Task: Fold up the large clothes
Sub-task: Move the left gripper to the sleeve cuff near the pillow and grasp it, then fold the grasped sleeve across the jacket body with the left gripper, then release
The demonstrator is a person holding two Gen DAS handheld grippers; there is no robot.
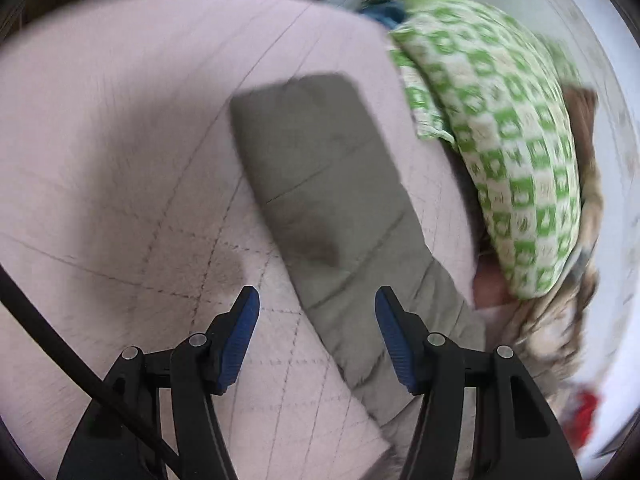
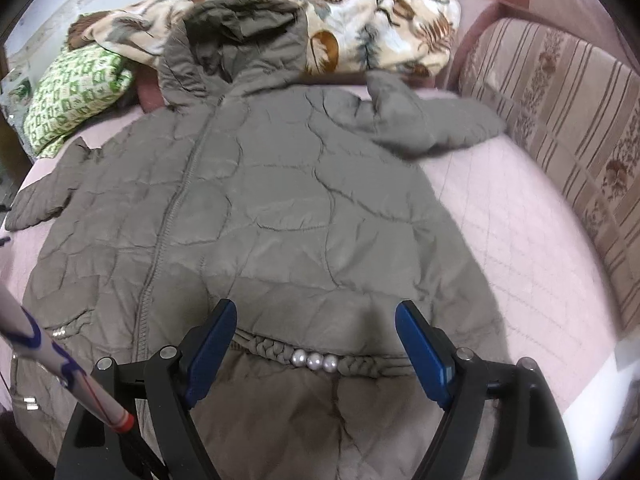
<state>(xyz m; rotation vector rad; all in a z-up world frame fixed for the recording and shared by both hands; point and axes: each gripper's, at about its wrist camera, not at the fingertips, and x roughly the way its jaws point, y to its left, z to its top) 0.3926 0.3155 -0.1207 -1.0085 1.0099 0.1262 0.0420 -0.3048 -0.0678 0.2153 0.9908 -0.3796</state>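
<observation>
Right view shows whole jacket (image 2: 256, 208); left view only its sleeve (image 1: 320, 184).

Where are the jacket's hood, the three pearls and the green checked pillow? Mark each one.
hood (image 2: 240, 20), right wrist view, on its puffy top fold.
three pearls (image 2: 314, 359), right wrist view, on the middle pearl.
green checked pillow (image 1: 500, 120), left wrist view, on its patterned face.
</observation>
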